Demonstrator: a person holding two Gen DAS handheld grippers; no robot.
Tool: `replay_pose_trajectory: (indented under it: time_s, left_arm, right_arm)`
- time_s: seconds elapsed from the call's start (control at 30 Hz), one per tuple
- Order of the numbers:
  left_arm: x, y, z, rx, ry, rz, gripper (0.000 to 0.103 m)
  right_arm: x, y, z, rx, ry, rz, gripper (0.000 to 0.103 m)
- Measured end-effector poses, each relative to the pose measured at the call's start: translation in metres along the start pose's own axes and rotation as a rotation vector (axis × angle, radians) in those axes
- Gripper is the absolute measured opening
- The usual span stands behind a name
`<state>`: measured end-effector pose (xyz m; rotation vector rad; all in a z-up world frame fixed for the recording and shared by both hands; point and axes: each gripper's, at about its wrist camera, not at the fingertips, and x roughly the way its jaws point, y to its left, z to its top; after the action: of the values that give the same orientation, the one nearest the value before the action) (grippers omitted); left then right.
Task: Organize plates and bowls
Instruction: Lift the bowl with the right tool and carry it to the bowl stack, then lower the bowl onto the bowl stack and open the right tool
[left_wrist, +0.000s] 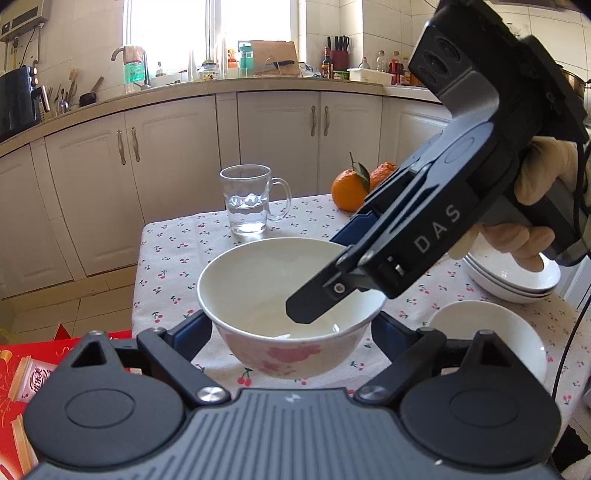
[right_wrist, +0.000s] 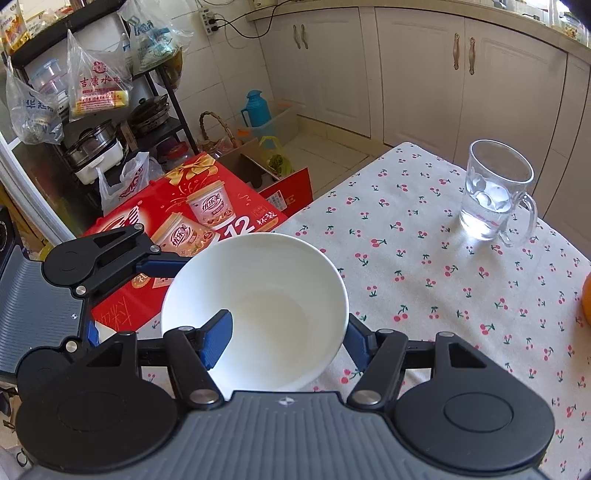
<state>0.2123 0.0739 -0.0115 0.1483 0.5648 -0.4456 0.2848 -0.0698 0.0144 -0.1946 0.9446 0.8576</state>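
left to right now: the left gripper (left_wrist: 291, 332) has its jaws spread wide around the outside of the floral bowl (left_wrist: 291, 306), one blue pad on each flank, and they look to be pressing the wall, though the contact itself is tucked under the rim so i can't swear to it. the bowl sits square ahead of that gripper, mouth up, above the near left edge of the cherry-print tablecloth (left_wrist: 177, 258) — lifted or just resting, hard to say.

coming in from the right, the right gripper (right_wrist: 284, 339) pinches the bowl's near rim, one finger inside the basin and one outside. so both hands are on the same bowl, neither nearer.

behind it stands a glass mug (left_wrist: 251, 199) with water, well apart. further right, two oranges (left_wrist: 351, 192), a stack of white plates (left_wrist: 517, 284) and a small white bowl (left_wrist: 491, 332) just beside the held one. my read: the bowl heads toward that right-hand cluster, and the small bowl is the nearest thing to clip on the way.
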Motion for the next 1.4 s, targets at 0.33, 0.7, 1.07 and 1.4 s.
replay_pose_trajectory:
  time_s: [0.33,0.7,1.07,1.4]
  left_arm:
    - [-0.032,-0.038,-0.005,0.017,0.004,-0.037,0.093]
    - [-0.042,-0.076,-0.005,0.062,0.004,-0.093,0.093]
    - [-0.027,-0.103,-0.010,0.086,0.036,-0.152,0.093]
    - [-0.018,-0.106,-0.013,0.076,0.067,-0.168,0.093]
  right_arm:
    - [-0.049,0.025,-0.041,-0.002,-0.021,-0.001,0.071]
    - [-0.086,0.029,-0.081,0.034,-0.055,-0.025,0.071]
    - [-0.109,0.019,-0.116,0.090,-0.065,-0.064,0.071]
    - [-0.106,0.015,-0.127,0.103,-0.058,-0.080,0.071]
